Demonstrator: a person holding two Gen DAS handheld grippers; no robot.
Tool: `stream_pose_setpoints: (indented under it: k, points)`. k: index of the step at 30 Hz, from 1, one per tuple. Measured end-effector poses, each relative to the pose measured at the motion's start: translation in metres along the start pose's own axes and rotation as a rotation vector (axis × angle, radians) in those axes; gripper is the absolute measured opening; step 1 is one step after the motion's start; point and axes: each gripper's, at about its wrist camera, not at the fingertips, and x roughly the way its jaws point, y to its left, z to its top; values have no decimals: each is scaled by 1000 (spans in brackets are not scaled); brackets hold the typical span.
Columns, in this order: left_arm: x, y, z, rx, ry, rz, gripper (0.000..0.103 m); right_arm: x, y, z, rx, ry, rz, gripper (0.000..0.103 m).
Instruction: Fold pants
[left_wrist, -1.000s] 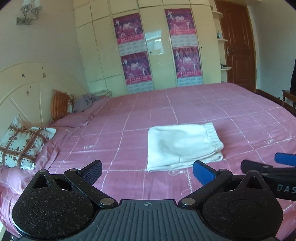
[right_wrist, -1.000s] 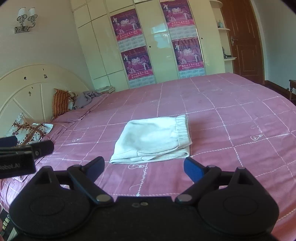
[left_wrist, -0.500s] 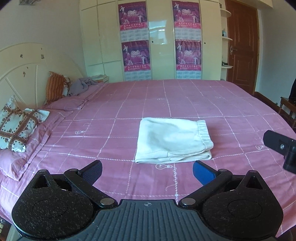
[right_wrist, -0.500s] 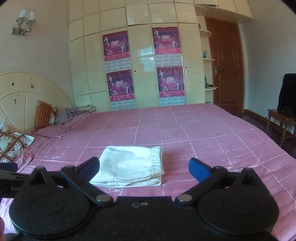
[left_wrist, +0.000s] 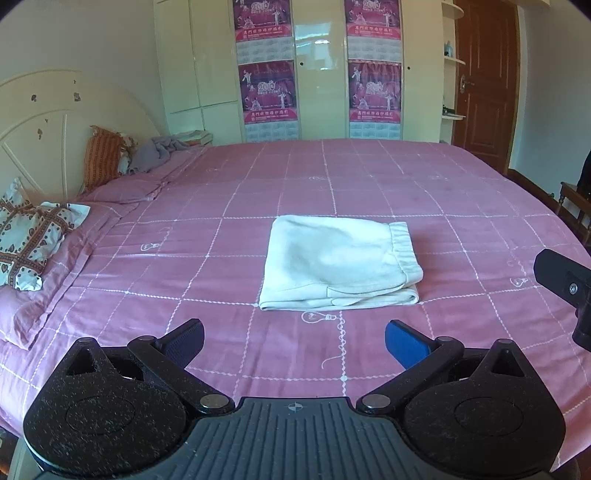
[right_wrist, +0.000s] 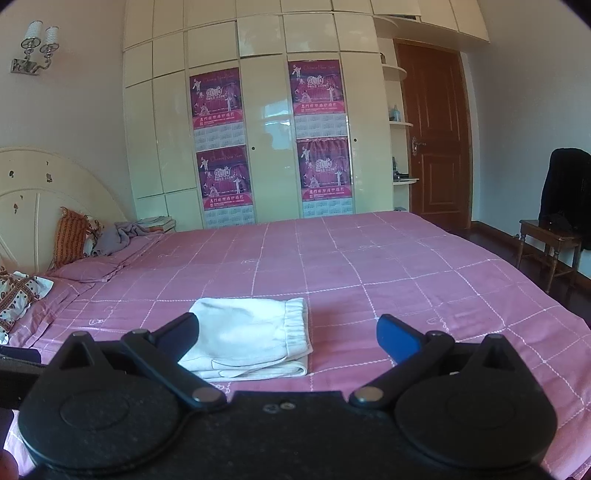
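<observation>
I have pulled both back: my left hand-held gripper (left_wrist: 293, 341) and right hand-held gripper (right_wrist: 286, 334) gape wide and empty. The pants (left_wrist: 338, 271) lie folded mid-frame on the bed (left_wrist: 461, 206); folding looks finished.

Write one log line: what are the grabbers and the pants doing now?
pants: folded, flat on bed | left gripper: open, empty | right gripper: open, empty

A cream wardrobe (right_wrist: 258, 129) with magenta posters (right_wrist: 218, 99) faces the hand-held gripper across the pink bed (right_wrist: 388, 258); brown door (right_wrist: 437, 133) far right, wall lamp (right_wrist: 35, 48) upper left.
</observation>
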Motion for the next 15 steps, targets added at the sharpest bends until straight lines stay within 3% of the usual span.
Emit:
stream_pose_setpoints:
  k: [15]
  points:
    - [7, 3, -1, -18, 0, -17, 103, 0, -1, -4, 16, 6, -17, 103]
